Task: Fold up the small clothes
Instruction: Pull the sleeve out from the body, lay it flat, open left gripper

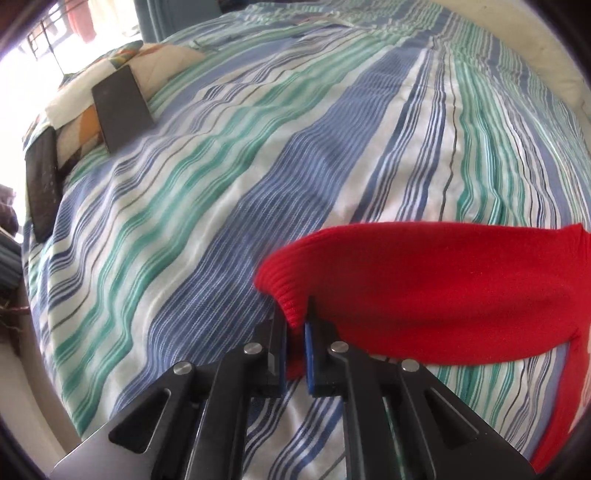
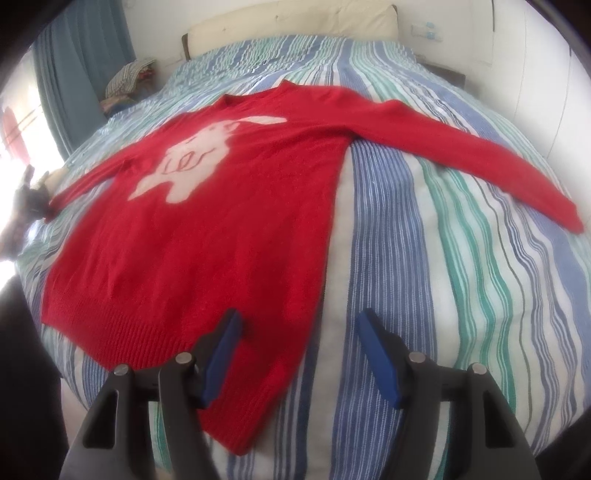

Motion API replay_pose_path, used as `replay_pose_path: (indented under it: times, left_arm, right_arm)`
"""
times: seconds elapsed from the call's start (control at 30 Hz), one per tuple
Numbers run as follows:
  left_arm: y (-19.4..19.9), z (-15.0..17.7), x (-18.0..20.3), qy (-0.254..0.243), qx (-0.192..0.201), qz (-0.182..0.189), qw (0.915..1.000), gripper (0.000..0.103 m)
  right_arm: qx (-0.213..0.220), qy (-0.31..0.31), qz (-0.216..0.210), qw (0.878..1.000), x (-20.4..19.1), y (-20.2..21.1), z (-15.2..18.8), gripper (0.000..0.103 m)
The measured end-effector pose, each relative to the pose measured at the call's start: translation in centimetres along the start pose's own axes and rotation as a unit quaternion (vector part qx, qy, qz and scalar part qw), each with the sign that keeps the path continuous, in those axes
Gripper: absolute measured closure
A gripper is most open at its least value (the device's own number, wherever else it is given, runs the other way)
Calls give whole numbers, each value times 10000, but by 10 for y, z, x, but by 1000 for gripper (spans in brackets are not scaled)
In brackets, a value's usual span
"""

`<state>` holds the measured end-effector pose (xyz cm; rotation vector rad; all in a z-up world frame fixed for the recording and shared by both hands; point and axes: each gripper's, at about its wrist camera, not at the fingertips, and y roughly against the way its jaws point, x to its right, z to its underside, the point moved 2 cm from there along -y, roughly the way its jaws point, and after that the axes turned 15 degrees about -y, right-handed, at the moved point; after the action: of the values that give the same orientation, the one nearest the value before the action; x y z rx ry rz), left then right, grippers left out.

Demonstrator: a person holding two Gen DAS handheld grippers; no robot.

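A red knit sweater (image 2: 207,236) with a white figure on its chest lies flat and face up on the striped bed (image 2: 424,258), both sleeves spread out. In the left wrist view its ribbed sleeve cuff (image 1: 284,291) sits pinched between the blue pads, so my left gripper (image 1: 295,314) is shut on it. The rest of that sleeve (image 1: 443,295) runs off to the right. My right gripper (image 2: 300,314) hangs open just above the sweater's near right hem corner, with nothing gripped. The far sleeve (image 2: 480,162) stretches out to the right.
A dark flat slab (image 1: 122,110) and a dark remote-like object (image 1: 42,192) rest on a patterned pillow at the bed's left edge. A cream headboard (image 2: 295,22), a blue curtain (image 2: 74,62) and a heap of cloth (image 2: 129,81) lie beyond the sweater.
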<state>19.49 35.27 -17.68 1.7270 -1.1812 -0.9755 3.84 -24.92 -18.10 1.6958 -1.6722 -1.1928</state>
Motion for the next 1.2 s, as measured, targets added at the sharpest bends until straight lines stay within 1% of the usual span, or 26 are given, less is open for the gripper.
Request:
replay_pose_path:
  times: [0.1, 0.23, 0.37, 0.4, 0.43, 0.47, 0.5, 0.57, 0.6, 0.63, 0.67, 0.73, 0.8, 0.83, 0.93, 1.07, 1.2]
  left_arm:
    - [-5, -1, 4, -103, -25, -93, 9999, 98]
    - [-7, 0, 2, -95, -69, -67, 9999, 97]
    - [-8, 1, 5, -234, -82, -114, 9996, 97]
    - [-8, 2, 5, -230, -69, -108, 9997, 95]
    - [-8, 2, 5, -209, -67, -106, 9997, 91]
    - [-7, 3, 4, -174, -52, -84, 9998, 91]
    - [-6, 3, 3, -136, -28, -27, 9999, 88]
    - [-4, 6, -1, -22, -11, -10, 10000, 66]
    - [-1, 8, -5, 63, -4, -11, 10000, 39]
    - [2, 10, -8, 142, 47, 19, 9999, 20]
    - [8, 13, -10, 185, 135, 65, 9997, 18]
    - [18, 18, -11, 177, 230, 145, 9995, 18]
    - [30, 25, -7, 115, 304, 211, 9992, 18]
    - [37, 29, -5, 73, 363, 244, 9990, 18]
    - [63, 39, 11, -61, 580, 418, 9974, 18]
    - [97, 50, 52, -382, 901, 933, 9908, 15]
    - [119, 65, 107, -750, 1046, 1588, 9789, 14]
  right_arm:
    - [5, 36, 24, 10000, -1, 0, 2, 38]
    - [-6, 13, 37, 10000, 1, 0, 2, 38]
    - [0, -24, 46, 10000, 2, -1, 2, 38]
    - [3, -15, 53, 10000, 2, -1, 2, 38]
    - [7, -7, 54, 10000, 2, -1, 2, 38]
    - [12, -3, 50, 10000, 1, 0, 2, 38]
    - [16, -3, 47, 10000, 1, 0, 2, 38]
    - [30, -22, 35, 10000, 2, 1, 1, 38]
    - [42, -42, 34, 10000, 3, 2, 1, 38]
    - [63, -61, 36, 10000, 4, 3, 0, 38]
    - [90, -88, 38, 9999, 5, 5, 0, 38]
    - [166, -159, 53, 9997, 8, 10, -3, 37]
    - [297, -257, 104, 9992, 13, 16, -6, 24]
    - [394, -325, 156, 9986, 16, 19, -8, 22]
    - [641, -529, 341, 9960, 28, 28, -16, 20]
    - [836, -736, 568, 9922, 41, 34, -23, 20]
    - [820, -877, 658, 9906, 48, 33, -25, 19]
